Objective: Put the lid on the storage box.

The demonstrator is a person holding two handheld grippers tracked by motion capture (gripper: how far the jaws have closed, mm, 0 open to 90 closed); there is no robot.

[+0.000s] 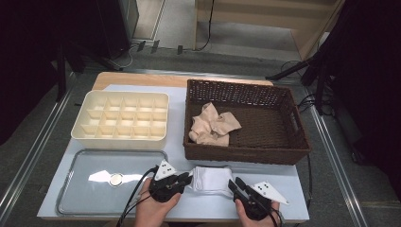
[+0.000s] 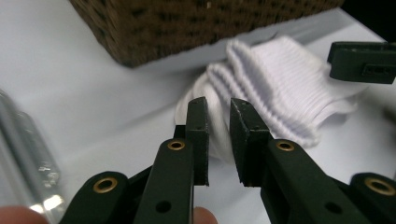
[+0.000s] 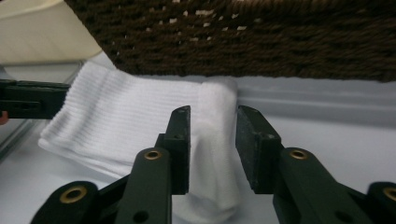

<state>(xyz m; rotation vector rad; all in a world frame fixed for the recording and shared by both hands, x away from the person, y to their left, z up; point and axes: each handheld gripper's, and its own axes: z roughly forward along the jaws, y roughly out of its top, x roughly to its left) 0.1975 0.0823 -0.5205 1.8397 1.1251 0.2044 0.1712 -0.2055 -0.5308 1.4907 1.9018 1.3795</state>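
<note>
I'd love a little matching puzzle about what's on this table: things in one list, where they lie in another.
Things:
1. white socks
2. beige cloth
3. divided tray
4. metal tray

Places:
A. inside the wicker basket
B. near left corner of the table
C. between the two grippers, in front of the basket
D. left of the basket, behind the metal tray

Pairs: 1-C, 2-A, 3-D, 4-B

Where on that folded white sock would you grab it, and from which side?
I'd take the white sock at its two short ends, one tongs from each side, roughly as the left tongs and right tongs sit now. It lies flat and folded before the wicker basket, so the thick ribbed edges probably offer the best bite, low and level with the table.
</note>
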